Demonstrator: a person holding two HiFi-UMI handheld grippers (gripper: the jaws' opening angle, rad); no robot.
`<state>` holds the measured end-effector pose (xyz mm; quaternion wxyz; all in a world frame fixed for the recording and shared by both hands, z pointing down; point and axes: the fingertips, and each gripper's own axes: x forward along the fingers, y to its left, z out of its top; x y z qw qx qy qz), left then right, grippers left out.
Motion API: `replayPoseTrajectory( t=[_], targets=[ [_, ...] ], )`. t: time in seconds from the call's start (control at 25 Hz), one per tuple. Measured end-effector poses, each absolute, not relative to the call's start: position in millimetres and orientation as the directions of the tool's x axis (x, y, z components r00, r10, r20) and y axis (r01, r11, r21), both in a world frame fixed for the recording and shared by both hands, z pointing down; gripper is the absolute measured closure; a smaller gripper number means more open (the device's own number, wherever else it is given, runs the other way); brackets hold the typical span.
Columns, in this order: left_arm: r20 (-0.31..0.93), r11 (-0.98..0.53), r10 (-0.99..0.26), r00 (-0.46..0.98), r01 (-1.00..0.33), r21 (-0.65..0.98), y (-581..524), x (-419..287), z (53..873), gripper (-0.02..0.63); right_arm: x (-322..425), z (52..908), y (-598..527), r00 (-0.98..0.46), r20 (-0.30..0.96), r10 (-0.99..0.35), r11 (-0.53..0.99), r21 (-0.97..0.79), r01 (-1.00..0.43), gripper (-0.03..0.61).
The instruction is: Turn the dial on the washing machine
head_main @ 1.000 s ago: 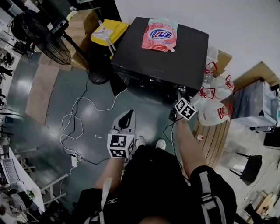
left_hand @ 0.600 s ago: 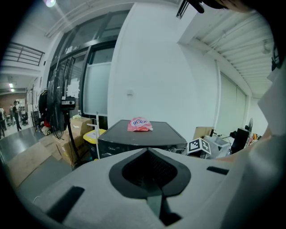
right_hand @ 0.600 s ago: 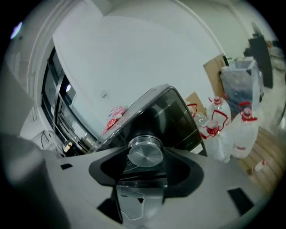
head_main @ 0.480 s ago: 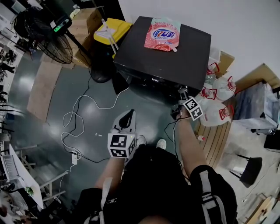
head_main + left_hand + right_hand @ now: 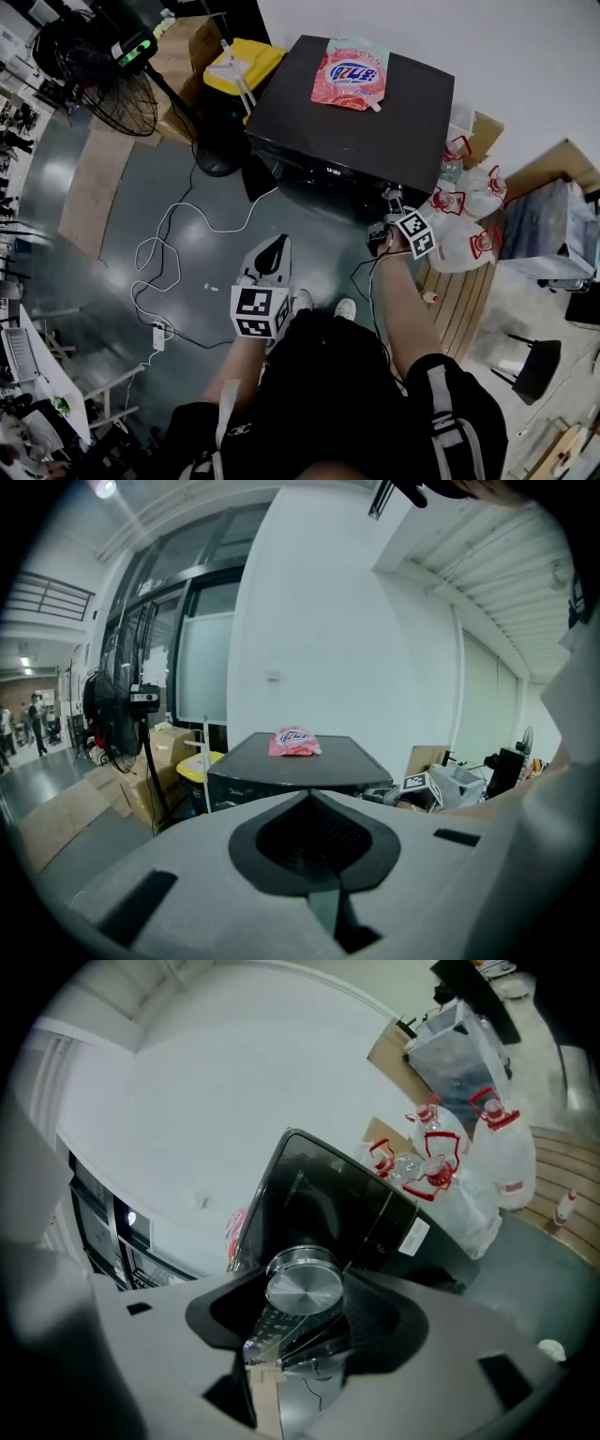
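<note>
While my right gripper (image 5: 391, 208) clamps the one silver dial (image 5: 303, 1285), my left gripper (image 5: 273, 249) hangs closed, empty.
Dial: lower right corner of the single black washing machine (image 5: 356, 127), upper centre; one pink pouch (image 5: 346, 73) on top.

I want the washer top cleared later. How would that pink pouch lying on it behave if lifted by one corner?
The pink pouch looks like soft film lying flat, so it would probably sag and fold. It seems filled rather than empty, so it is likely weighty for its size. Its glossy skin might slide easily on the smooth washing machine top.
</note>
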<state>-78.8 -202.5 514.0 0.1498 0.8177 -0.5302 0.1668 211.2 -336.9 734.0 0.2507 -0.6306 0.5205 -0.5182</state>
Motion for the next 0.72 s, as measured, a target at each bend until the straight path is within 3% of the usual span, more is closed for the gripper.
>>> replayPoseTrajectory(
  t=[0.12, 0.32, 0.72],
  targets=[
    [0.435, -0.391, -0.816, 0.38, -0.918, 0.068, -201.3, -77.0, 513.8, 0.611, 211.8, 734.2, -336.2, -0.091, 0.373, -0.923, -0.327, -0.888, -0.324, 0.341],
    [0.437, -0.395, -0.813, 0.384, -0.916, 0.069, -201.6, -73.2, 515.7, 0.611, 212.5, 739.8, -335.7, -0.127, 0.301, -0.945, -0.293, -0.953, -0.079, 0.341],
    [0.431, -0.403, -0.812, 0.392, -0.912, 0.07, -203.4, -62.4, 515.7, 0.611, 212.5, 741.6, -334.8, -0.145, 0.291, -0.946, -0.291, -0.956, -0.021, 0.341]
  ],
)
